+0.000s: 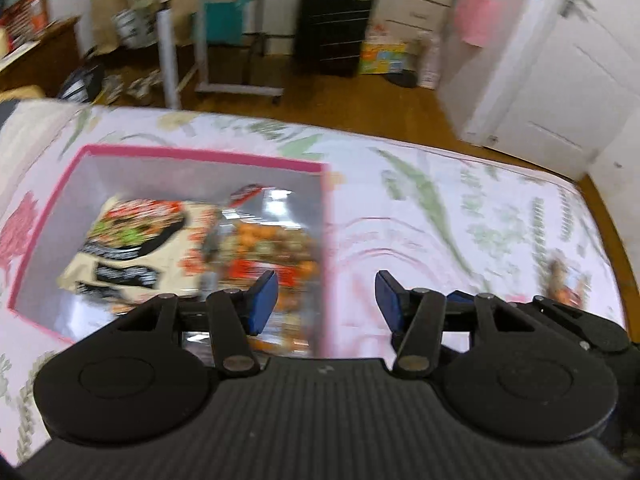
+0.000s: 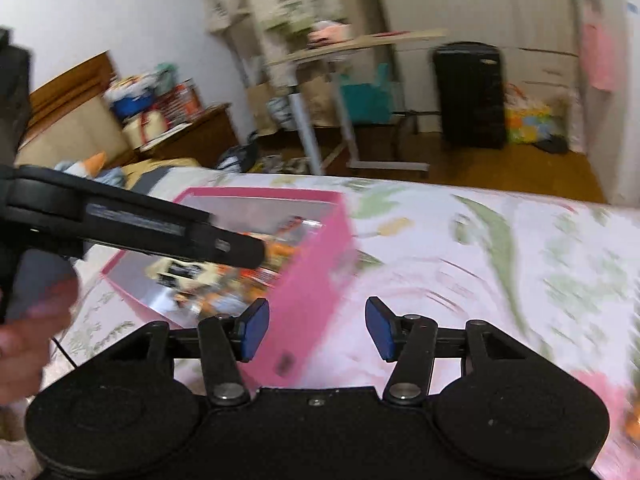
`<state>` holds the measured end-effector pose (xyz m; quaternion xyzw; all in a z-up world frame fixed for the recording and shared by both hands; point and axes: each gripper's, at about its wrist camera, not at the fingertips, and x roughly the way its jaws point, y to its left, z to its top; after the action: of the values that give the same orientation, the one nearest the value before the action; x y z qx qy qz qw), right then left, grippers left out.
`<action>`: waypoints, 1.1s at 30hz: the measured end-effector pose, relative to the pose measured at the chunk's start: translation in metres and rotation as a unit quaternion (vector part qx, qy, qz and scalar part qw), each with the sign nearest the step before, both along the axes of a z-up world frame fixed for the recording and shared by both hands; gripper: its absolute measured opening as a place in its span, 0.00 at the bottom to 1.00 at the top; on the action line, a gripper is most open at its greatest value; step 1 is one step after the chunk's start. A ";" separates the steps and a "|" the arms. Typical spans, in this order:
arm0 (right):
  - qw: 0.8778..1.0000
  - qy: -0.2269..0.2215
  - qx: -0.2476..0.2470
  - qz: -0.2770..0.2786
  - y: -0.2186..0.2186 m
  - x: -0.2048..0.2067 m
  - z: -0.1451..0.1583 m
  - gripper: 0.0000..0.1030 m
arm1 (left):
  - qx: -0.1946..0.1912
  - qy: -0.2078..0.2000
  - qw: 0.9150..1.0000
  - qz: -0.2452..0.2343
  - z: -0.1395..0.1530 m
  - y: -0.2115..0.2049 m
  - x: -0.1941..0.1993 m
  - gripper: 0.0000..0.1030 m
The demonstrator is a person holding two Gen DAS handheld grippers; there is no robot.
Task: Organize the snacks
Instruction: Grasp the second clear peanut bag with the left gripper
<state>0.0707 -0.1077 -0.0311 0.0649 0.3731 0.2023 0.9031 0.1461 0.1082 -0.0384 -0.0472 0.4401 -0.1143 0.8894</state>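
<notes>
A pink box (image 1: 200, 157) with a grey inside lies open on the floral bed sheet and holds several snack packets (image 1: 168, 240). My left gripper (image 1: 326, 304) is open and empty, hovering above the box's right wall. The box also shows in the right wrist view (image 2: 316, 280), left of centre. My right gripper (image 2: 316, 328) is open and empty above the sheet, just right of the box. The left gripper's body (image 2: 132, 224) reaches in over the box from the left. One more snack packet (image 1: 568, 284) lies on the sheet at the right.
The bed sheet (image 1: 460, 208) covers the whole near area. Beyond the bed's far edge are a wooden floor, a rolling table (image 2: 320, 128), a black cabinet (image 1: 332, 24), a white door (image 1: 560, 80) and a cluttered wooden nightstand (image 2: 188, 128).
</notes>
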 end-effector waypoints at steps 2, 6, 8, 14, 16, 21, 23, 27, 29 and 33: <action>0.999 0.003 -0.015 -0.029 -0.025 -0.012 -0.001 0.58 | -0.009 -0.001 1.000 -0.028 0.004 -0.019 -0.006 0.51; 0.994 0.008 -0.048 -0.093 -0.077 -0.032 -0.002 0.59 | -0.037 0.014 0.995 -0.090 0.002 -0.065 -0.018 0.50; 0.990 0.009 -0.046 -0.131 -0.107 -0.041 -0.004 0.72 | -0.055 0.020 0.992 -0.114 -0.003 -0.092 -0.021 0.50; 0.973 0.000 -0.053 -0.226 -0.184 -0.056 -0.024 0.80 | -0.106 0.051 0.980 -0.161 -0.026 -0.168 -0.017 0.50; 0.969 0.000 -0.040 -0.244 -0.203 -0.059 -0.036 0.82 | -0.117 0.061 0.977 -0.170 -0.038 -0.189 -0.012 0.50; 0.964 0.013 -0.002 -0.267 -0.244 -0.059 -0.068 0.85 | -0.123 0.078 0.972 -0.184 -0.067 -0.242 0.009 0.50; 0.963 0.018 -0.010 -0.269 -0.252 -0.054 -0.078 0.89 | -0.123 0.086 0.969 -0.195 -0.080 -0.263 0.020 0.50; 0.966 0.033 0.024 -0.254 -0.265 -0.046 -0.097 0.91 | -0.116 0.103 0.965 -0.212 -0.104 -0.301 0.036 0.51; 0.969 0.042 0.045 -0.238 -0.267 -0.042 -0.109 0.92 | -0.103 0.110 0.964 -0.219 -0.118 -0.315 0.043 0.51; 0.973 0.025 0.046 -0.225 -0.264 -0.039 -0.120 0.98 | -0.105 0.151 0.951 -0.248 -0.141 -0.330 0.050 0.50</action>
<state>0.0316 -0.3719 -0.1508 0.1934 0.3614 0.0086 0.9121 0.1965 -0.2223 -0.1797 -0.0460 0.5528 -0.3684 0.7460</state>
